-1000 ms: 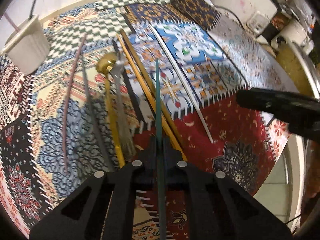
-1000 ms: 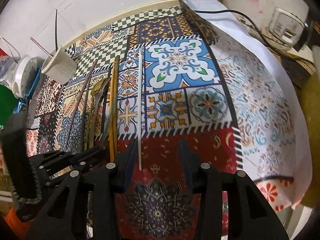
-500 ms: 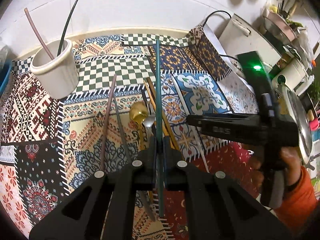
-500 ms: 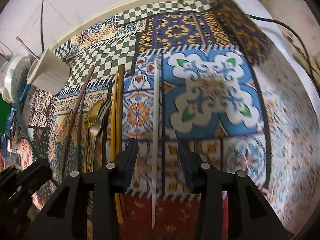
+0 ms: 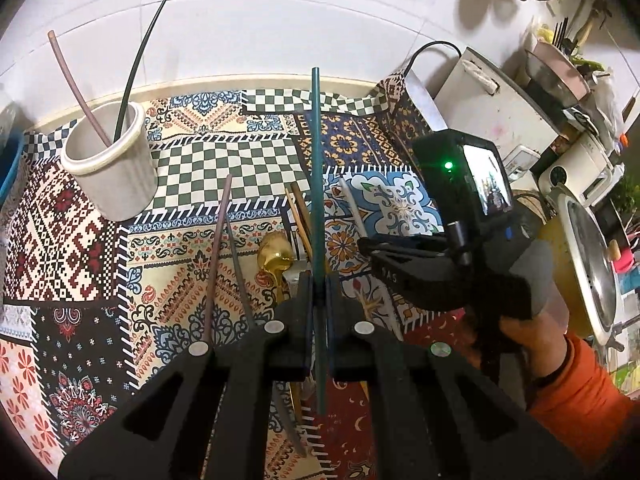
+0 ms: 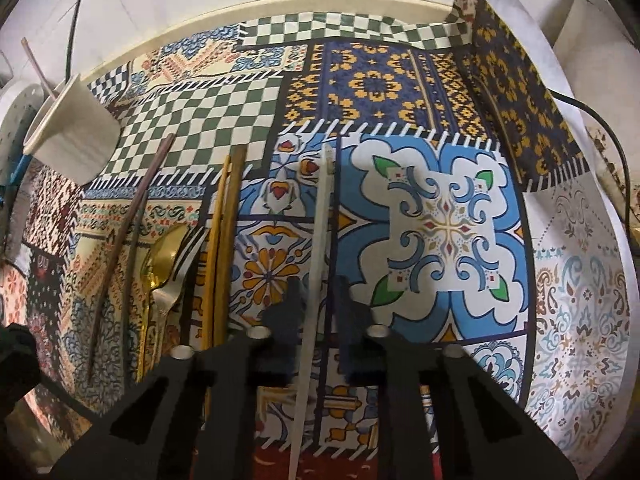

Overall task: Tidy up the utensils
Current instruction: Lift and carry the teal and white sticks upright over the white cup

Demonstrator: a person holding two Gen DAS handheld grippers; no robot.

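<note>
The left gripper [image 5: 319, 294] has its fingers clamped on a teal chopstick [image 5: 316, 184], lifted above the patterned bench cloth [image 5: 224, 168]. The right gripper [image 6: 318, 304] is closing its fingers around a white chopstick [image 6: 320, 240] lying on the cloth, pads not quite touching. The white cup [image 5: 110, 168] sits far left.

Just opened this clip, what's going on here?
A person with a claw in each hand is sorting utensils on a patterned patchwork tablecloth. The left claw is shut on a teal chopstick, held above the cloth. The right claw is closing around a white chopstick that lies flat between its jaws, not yet gripped. A white ceramic cup already holds two sticks; a gold spoon and wooden chopsticks lie on the cloth.
</note>
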